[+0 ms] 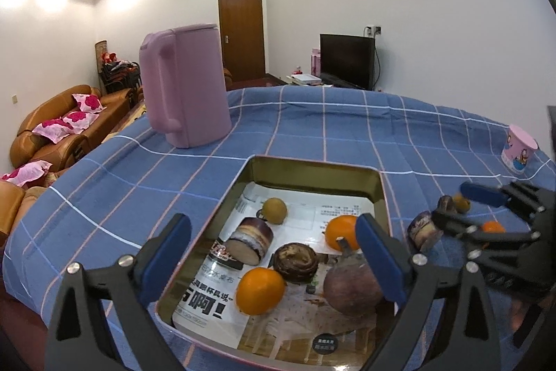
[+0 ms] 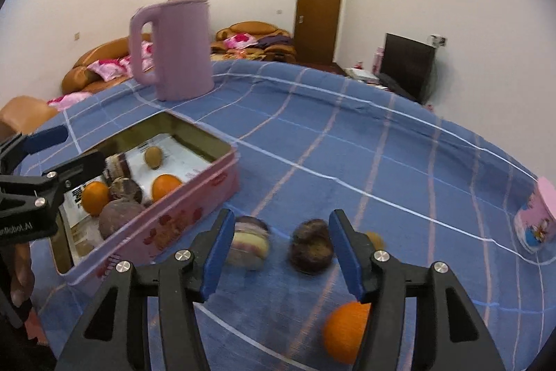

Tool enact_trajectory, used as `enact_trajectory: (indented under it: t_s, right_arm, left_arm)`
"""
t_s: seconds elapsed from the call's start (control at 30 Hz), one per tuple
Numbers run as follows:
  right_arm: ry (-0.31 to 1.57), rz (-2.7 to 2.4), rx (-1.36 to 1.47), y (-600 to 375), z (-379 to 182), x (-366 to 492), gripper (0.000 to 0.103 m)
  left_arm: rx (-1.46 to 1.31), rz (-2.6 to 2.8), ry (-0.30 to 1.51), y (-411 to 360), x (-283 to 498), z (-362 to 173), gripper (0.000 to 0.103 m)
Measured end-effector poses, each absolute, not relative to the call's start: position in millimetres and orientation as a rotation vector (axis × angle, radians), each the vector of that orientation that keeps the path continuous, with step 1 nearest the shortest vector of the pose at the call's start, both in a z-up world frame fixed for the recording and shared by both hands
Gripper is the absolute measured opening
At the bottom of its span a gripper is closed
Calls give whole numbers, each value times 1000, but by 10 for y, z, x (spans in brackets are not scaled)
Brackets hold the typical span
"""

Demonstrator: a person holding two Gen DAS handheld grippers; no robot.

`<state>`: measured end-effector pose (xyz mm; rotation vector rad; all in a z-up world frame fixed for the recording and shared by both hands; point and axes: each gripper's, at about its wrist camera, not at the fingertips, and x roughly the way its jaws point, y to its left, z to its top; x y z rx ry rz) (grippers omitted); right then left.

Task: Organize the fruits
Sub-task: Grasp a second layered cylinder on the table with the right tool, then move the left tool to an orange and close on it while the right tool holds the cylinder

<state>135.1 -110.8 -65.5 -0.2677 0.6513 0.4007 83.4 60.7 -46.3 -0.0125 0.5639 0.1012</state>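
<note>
1. The pink tin [image 2: 194, 214] is sitting on the blue checked cloth [image 1: 312, 127] covering the bench, in front of the lilac kettle [image 1: 186, 86].
2. Inside the tin, two oranges [image 1: 260, 291] [image 1: 342, 232], a small brown fruit [image 1: 274, 210], a round purple fruit [image 1: 352, 287] and two dark cut pieces [image 1: 248, 240] [image 1: 295, 261] are lying on printed paper.
3. The left tongs [image 1: 274, 263] are hovering over the tin, spread wide and holding nothing.
4. The right tongs [image 2: 281, 256] are gaping wide and empty, just right of the tin.
5. On the cloth right of the tin, a striped cut piece [image 2: 250, 244], a dark round piece [image 2: 311, 246], a small brown fruit [image 2: 375, 239] and an orange [image 2: 344, 332] are lying loose.
6. A pink cup [image 2: 535, 218] is tipping on its side, well right of the tin.
</note>
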Motion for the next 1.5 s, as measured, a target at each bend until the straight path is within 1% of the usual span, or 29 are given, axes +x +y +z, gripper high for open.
enact_trajectory:
  t_s: [0.3, 0.33, 0.4, 0.43, 0.47, 0.63, 0.87, 1.03, 1.3, 1.5]
  right_arm:
    - [745, 420, -334, -859, -876, 1467, 58]
    - [764, 418, -340, -845, -900, 1487, 51]
    - [797, 415, -344, -825, -942, 1533, 46]
    - [804, 405, -341, -829, -948, 1553, 37]
    - [801, 411, -328, -844, -937, 1547, 35]
    - [705, 403, -294, -996, -780, 1281, 35]
    - [600, 278, -154, -1730, -542, 907, 35]
    - [623, 167, -96, -2213, -543, 881, 35]
    - [657, 74, -36, -2625, -613, 852, 35]
    - [665, 52, 1, -2813, -628, 896, 35]
  left_arm:
    - [-21, 105, 558, 615, 797, -434, 98]
    - [-21, 102, 558, 604, 796, -430, 98]
    - [-18, 98, 555, 576, 787, -422, 98]
    - [-15, 96, 555, 563, 788, -418, 98]
    - [-13, 92, 553, 545, 782, -412, 98]
    - [10, 62, 550, 345, 775, -398, 98]
    - [46, -1, 556, -124, 784, -393, 98]
    - [67, -89, 579, -544, 785, -403, 98]
    - [90, -189, 641, -1086, 891, -529, 97]
    - [112, -259, 685, -1340, 1005, -587, 92]
